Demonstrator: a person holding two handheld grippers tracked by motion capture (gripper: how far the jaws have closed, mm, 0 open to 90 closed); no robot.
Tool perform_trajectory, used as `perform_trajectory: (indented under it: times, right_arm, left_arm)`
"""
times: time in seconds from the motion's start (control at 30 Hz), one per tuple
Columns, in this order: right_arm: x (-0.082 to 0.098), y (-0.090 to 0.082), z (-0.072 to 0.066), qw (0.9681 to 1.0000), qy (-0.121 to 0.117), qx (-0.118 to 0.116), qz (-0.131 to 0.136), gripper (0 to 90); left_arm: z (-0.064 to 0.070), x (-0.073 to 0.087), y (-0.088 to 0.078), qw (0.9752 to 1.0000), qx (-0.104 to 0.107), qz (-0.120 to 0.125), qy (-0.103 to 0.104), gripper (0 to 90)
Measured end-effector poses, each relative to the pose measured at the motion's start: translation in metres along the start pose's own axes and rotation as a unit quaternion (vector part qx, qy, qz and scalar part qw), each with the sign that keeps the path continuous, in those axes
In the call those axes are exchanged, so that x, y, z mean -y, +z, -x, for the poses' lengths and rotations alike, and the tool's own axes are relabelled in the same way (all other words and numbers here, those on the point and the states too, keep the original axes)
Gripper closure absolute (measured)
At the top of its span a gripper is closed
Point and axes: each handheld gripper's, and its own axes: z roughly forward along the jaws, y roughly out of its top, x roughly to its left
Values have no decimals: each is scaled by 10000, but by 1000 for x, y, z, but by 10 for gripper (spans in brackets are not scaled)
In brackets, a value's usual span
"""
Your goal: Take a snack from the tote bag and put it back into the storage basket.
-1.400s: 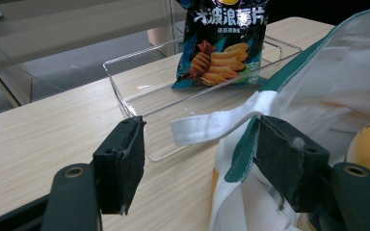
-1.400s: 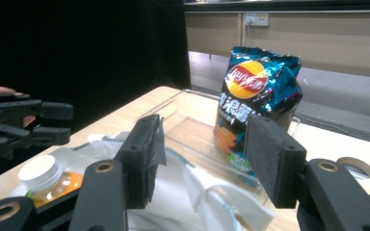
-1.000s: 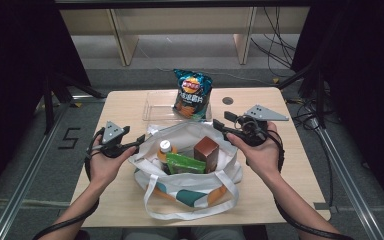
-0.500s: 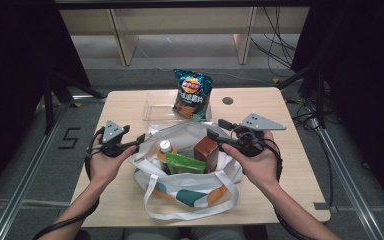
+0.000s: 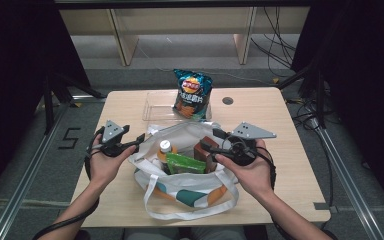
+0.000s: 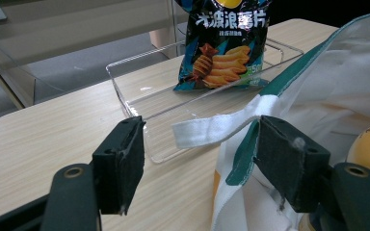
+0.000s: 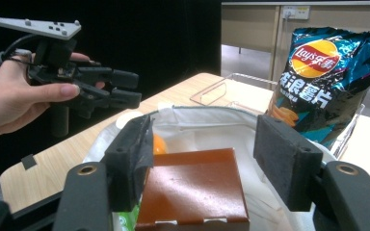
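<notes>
A white tote bag (image 5: 190, 187) lies open at the near middle of the table. It holds a brown box (image 5: 206, 149), a green packet (image 5: 185, 162) and an orange bottle (image 5: 164, 149) with a white cap. My left gripper (image 5: 140, 139) is open at the bag's left rim, and a white strap (image 6: 212, 129) crosses loosely between its jaws (image 6: 197, 144). My right gripper (image 5: 209, 141) reaches in from the right. Its jaws (image 7: 202, 149) have just been opening and stand wide on either side of the brown box (image 7: 192, 192), with the pads off it.
A blue bag of crisps (image 5: 192, 94) stands in a clear plastic tray (image 5: 155, 107) at the back of the table, just behind the tote. A dark round hole (image 5: 227, 100) marks the tabletop at back right. Bare wood lies to the left and right of the tote.
My right gripper has moved left and slightly down to the brown box in the bag, and its jaws have spread wider. The left gripper has kept still.
</notes>
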Motion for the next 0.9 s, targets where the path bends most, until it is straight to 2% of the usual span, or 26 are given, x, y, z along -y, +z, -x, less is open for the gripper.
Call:
perform_trajectory:
  times: [0.1, 0.2, 0.23, 0.27, 0.33, 0.37, 0.4, 0.5, 0.57, 0.6, 0.63, 0.67, 0.83, 0.9]
  right_arm:
    - [3, 1, 0, 9999, -170, -15, 23, 354]
    - [6, 3, -4, 9999, -71, -50, -73, 340]
    - [7, 4, -4, 9999, -142, -63, -42, 336]
    - [8, 4, -5, 9999, -93, -3, -115, 332]
    - [9, 6, -4, 9999, -140, -24, -79, 326]
    - [10, 7, -3, 9997, -221, -33, -122, 318]
    - [11, 7, -4, 9998, -114, 40, -185, 314]
    - [13, 9, -3, 9997, -160, -19, -158, 311]
    - [14, 9, -3, 9996, -178, 39, -224, 309]
    - [15, 11, -3, 9997, -161, -25, -198, 308]
    - [15, 11, -3, 9995, -218, 8, -235, 308]
    - [16, 11, -4, 9994, -161, 71, -284, 307]
    - [22, 16, -4, 9992, -193, 26, -363, 312]
    - [22, 17, -3, 9989, -285, 7, -372, 314]
  left_arm:
    - [0, 0, -1, 10000, -5, 0, 30, 334]
    - [-1, 0, -1, 10000, -5, -12, 61, 332]
    - [-1, 0, -1, 10000, -5, -11, 54, 331]
    - [0, -1, -1, 10000, -4, -10, 49, 331]
    - [0, -1, -1, 10000, -10, -11, 42, 330]
    - [-1, -1, -1, 10000, 12, 8, 29, 329]
    - [0, -1, -1, 10000, -14, -9, 29, 329]
    - [-1, -1, -1, 10000, -3, 6, 16, 328]
    - [-1, -1, -1, 10000, -8, -10, 24, 328]
    - [0, -1, -1, 10000, -4, 6, 14, 329]
    - [0, -1, -1, 10000, -4, 4, 14, 329]
    - [-1, -1, -2, 10000, -1, 12, 16, 328]
    - [-1, -1, -2, 10000, -6, 7, 14, 328]
    - [-1, -1, -2, 10000, -4, 12, 11, 328]
